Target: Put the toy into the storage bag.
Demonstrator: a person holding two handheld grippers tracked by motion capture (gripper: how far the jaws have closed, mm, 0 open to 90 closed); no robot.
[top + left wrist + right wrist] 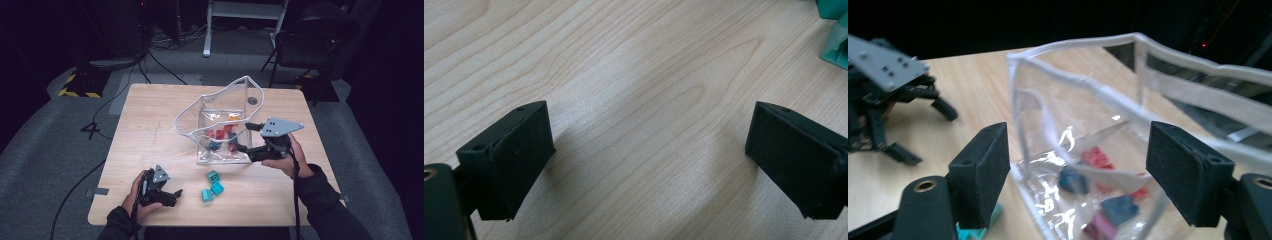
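A clear plastic pouch with white piping (pixel 220 125) stands open on the middle of the light wooden table (pixel 150 150), holding small red, dark blue and orange blocks (pixel 222 135). Its right wall is just beside the right gripper (pixel 246 136), which comes in level from the right; in the right gripper view the pouch's near corner (pixel 1068 150) sits between the two wide-spread jaws, and the pads do not press on it. Three small teal blocks (pixel 212 186) lie on the table just in front of the pouch, between the two hands. The left gripper (pixel 172 195) rests near the table's front edge, well apart from the pouch, its jaws parted over bare wood with nothing between them; the teal blocks (pixel 836 35) lie off to its right.
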